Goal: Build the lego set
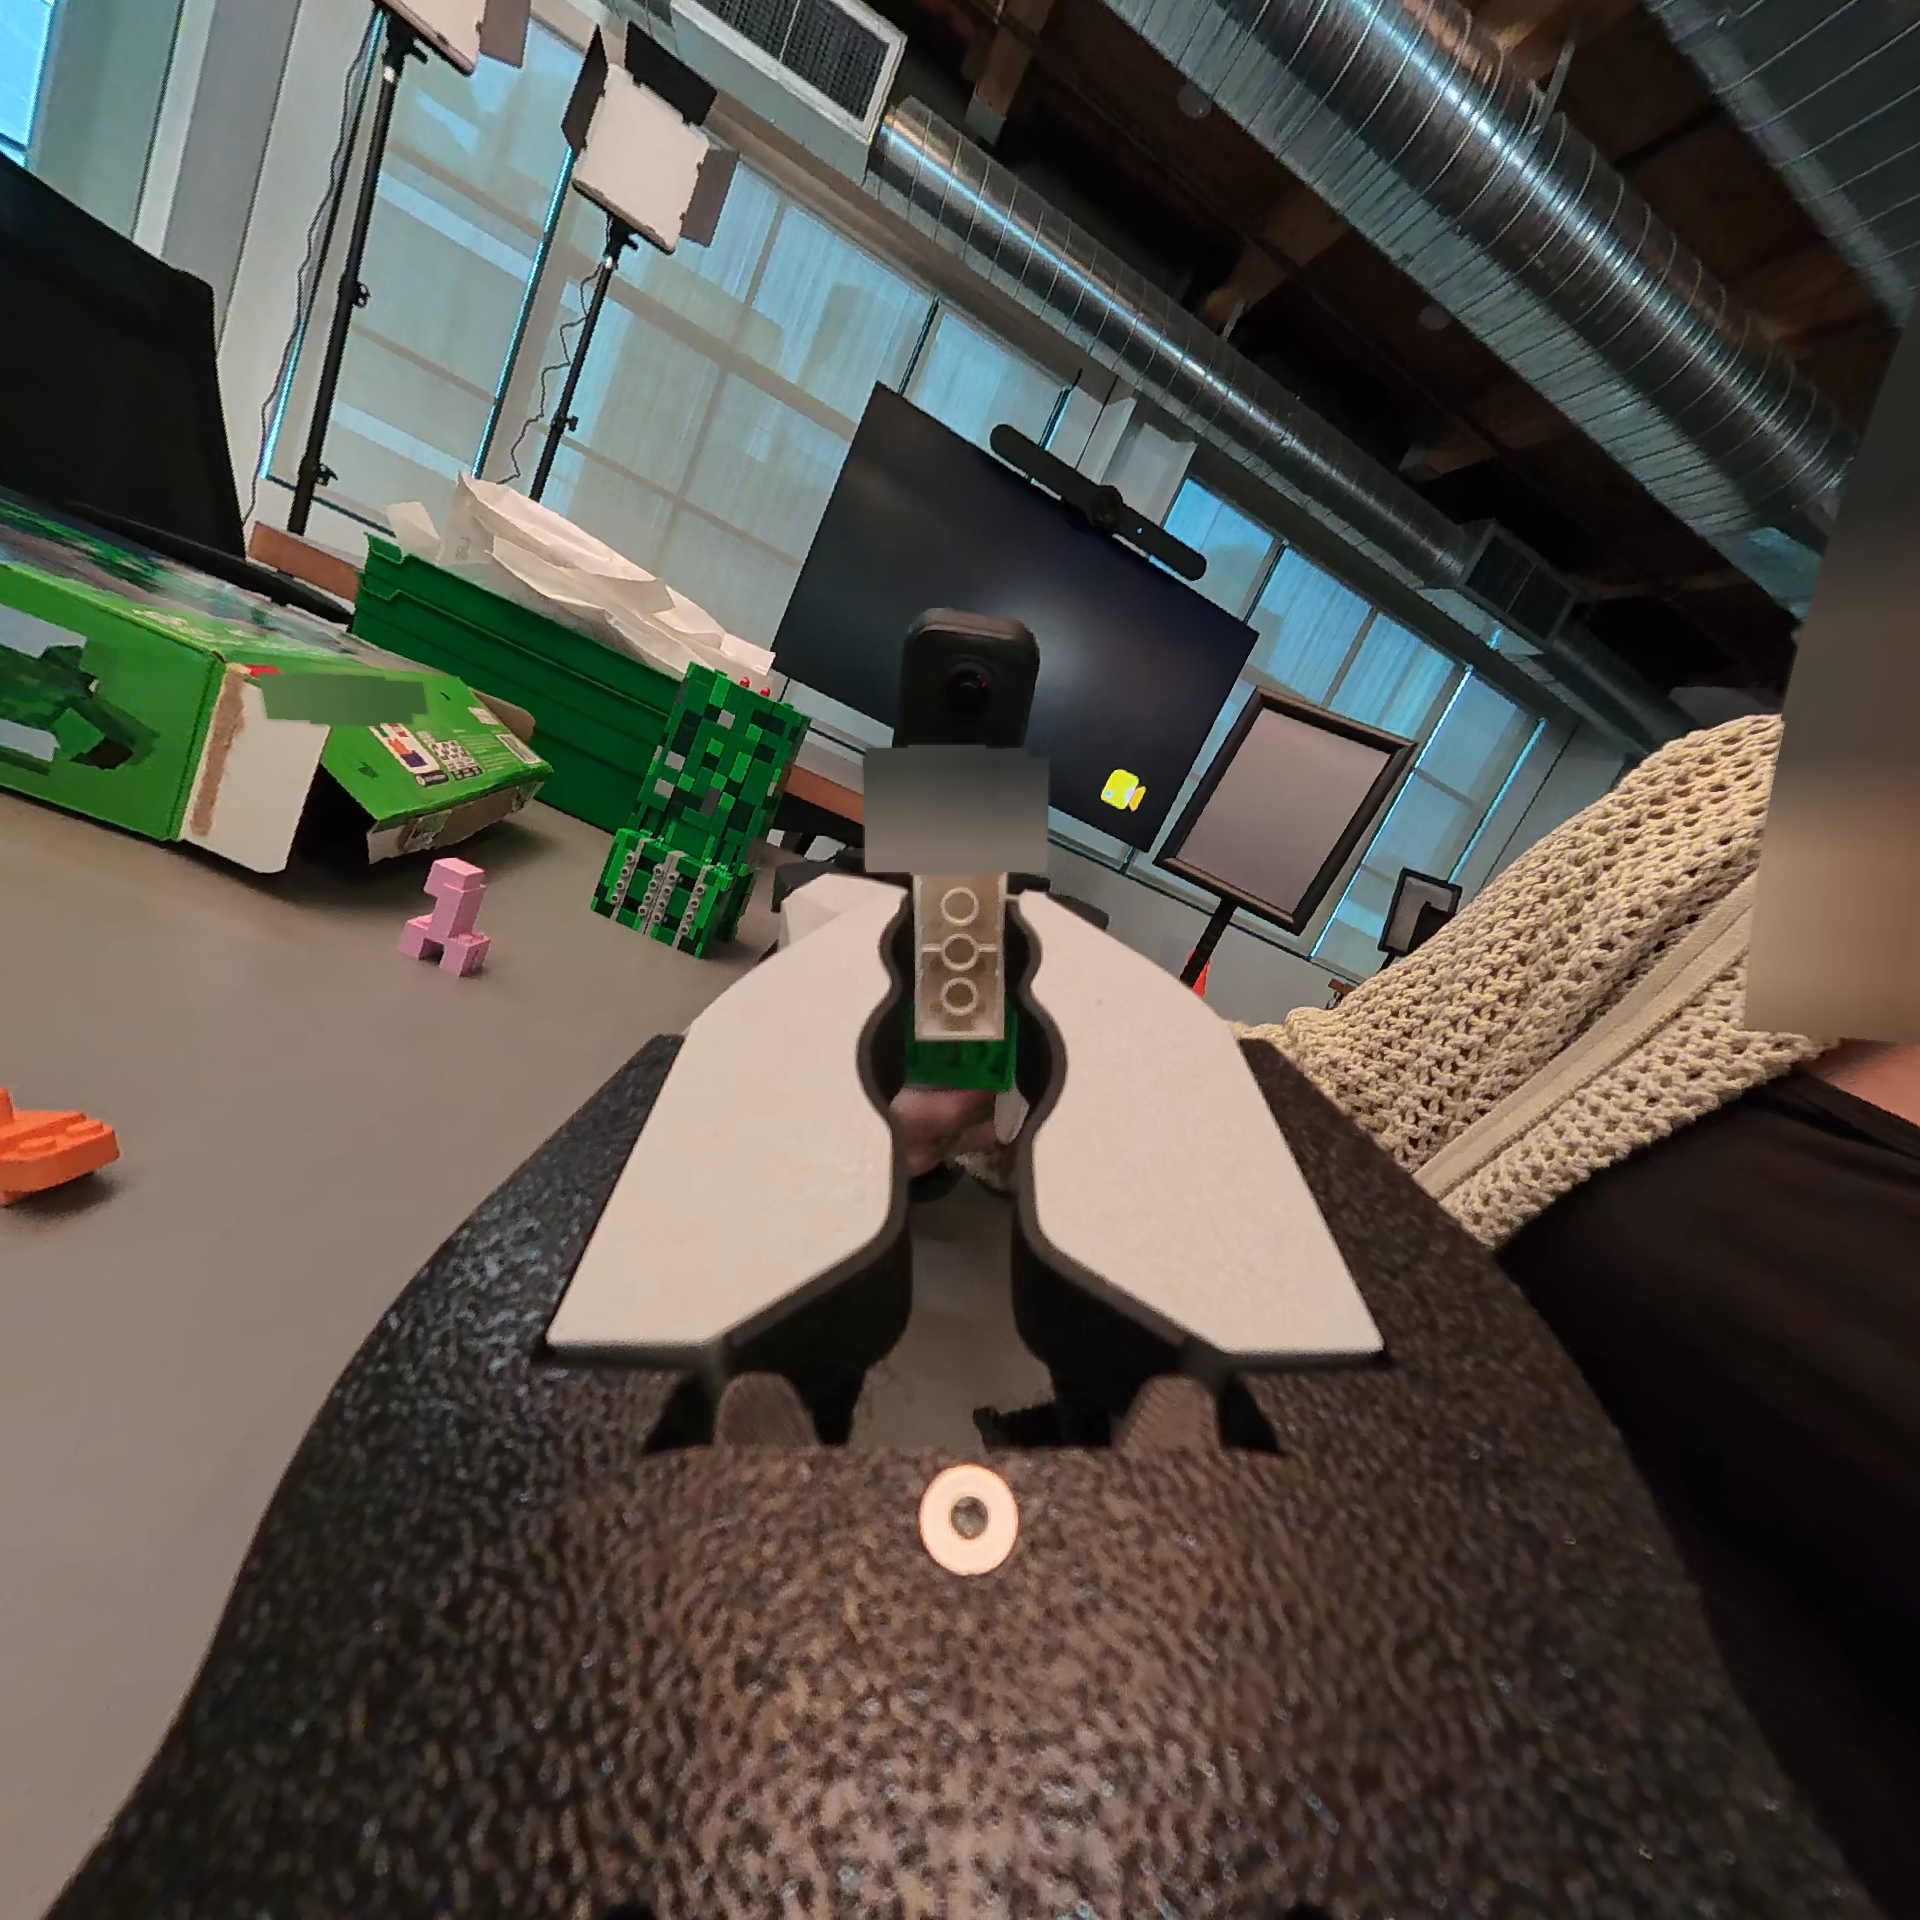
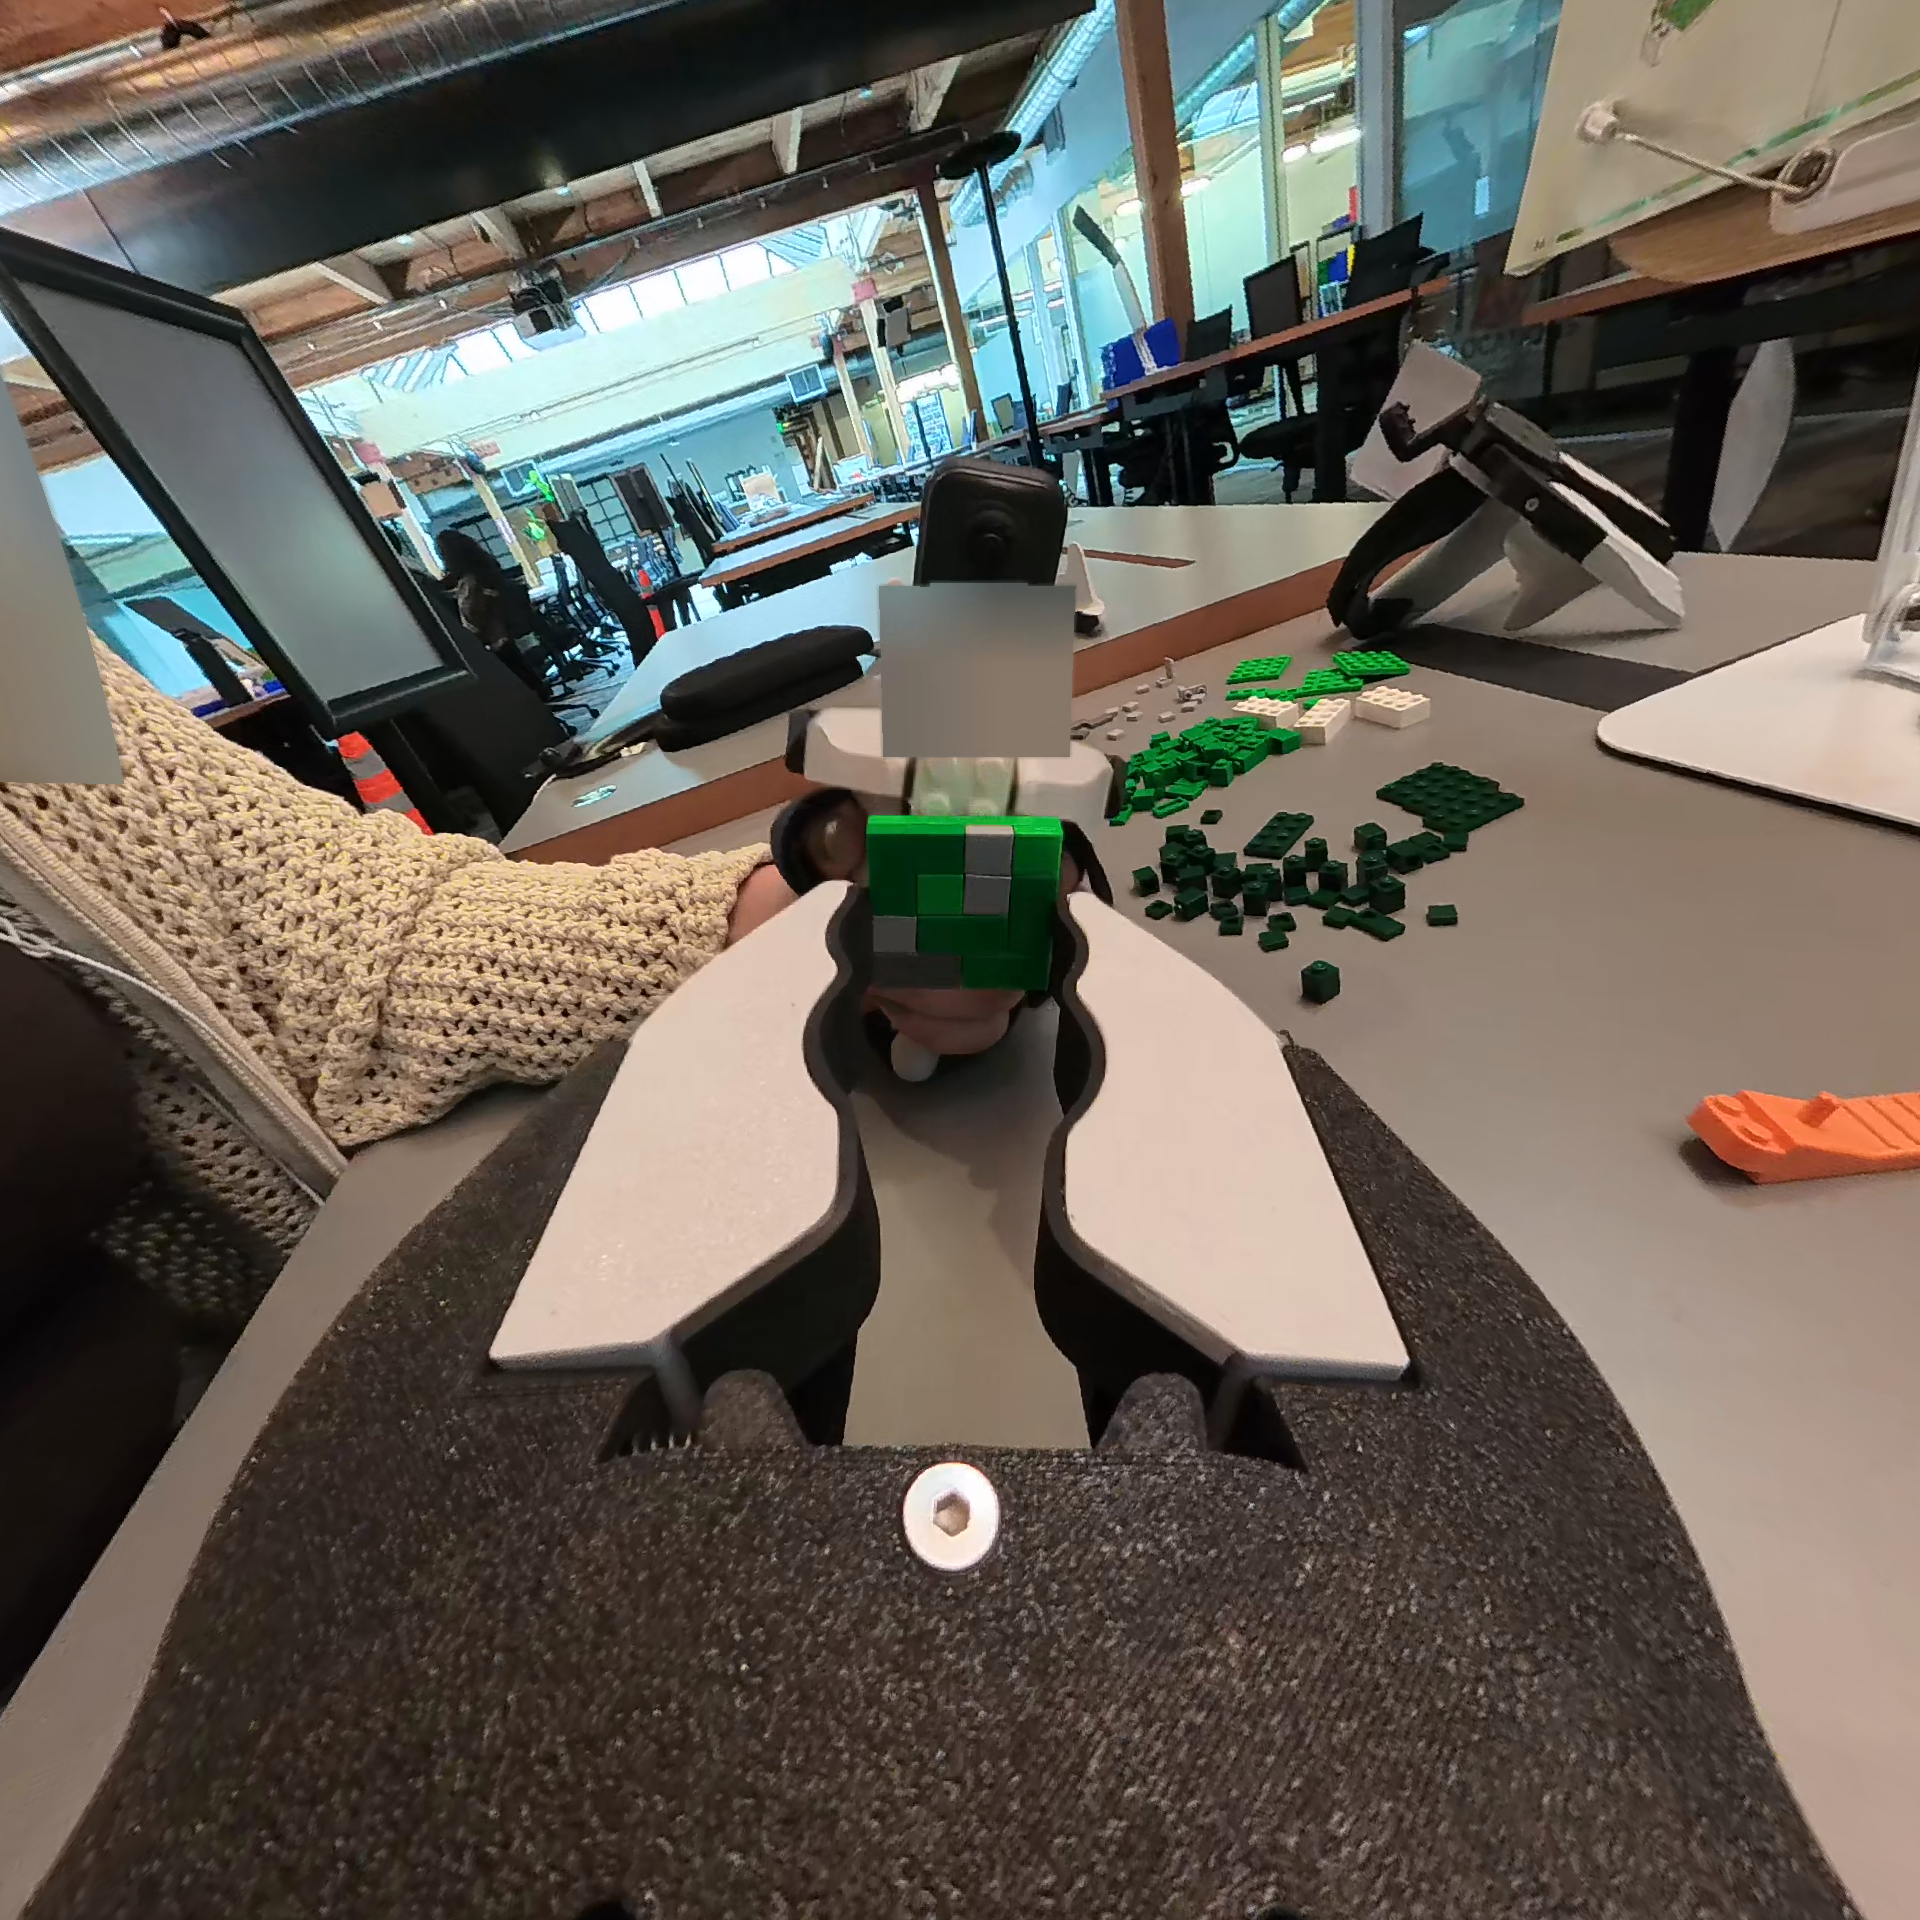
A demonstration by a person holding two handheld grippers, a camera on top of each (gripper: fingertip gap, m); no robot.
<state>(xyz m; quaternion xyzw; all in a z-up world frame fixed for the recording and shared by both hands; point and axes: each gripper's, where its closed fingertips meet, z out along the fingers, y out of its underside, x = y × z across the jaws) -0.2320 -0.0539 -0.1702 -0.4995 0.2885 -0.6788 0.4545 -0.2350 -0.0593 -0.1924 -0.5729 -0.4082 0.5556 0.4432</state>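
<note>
My left gripper (image 1: 961,930) is shut on a white brick (image 1: 958,966), seen from its underside, with a green part (image 1: 958,1062) joined below it. My right gripper (image 2: 961,920) faces it and is shut on a green panel with grey tiles (image 2: 961,899). The white brick (image 2: 966,784) sits at the panel's far edge, between the left gripper's white fingers (image 2: 847,758). Both grippers hold this one sub-assembly in the air above the grey table (image 2: 1507,1039). The finished green block figure (image 1: 707,810) stands on the table to the left.
A green set box (image 1: 156,727), a pink figure (image 1: 452,920) and an orange brick separator (image 2: 1808,1132) lie on the table. Loose light green (image 2: 1205,753), dark green (image 2: 1288,883) and white bricks (image 2: 1340,712) lie at right. A spare gripper (image 2: 1507,540) and a white stand base (image 2: 1766,727) stand behind. A person's sleeve (image 2: 416,935) is at left. My two grippers' fingertips are within a few centimetres of each other.
</note>
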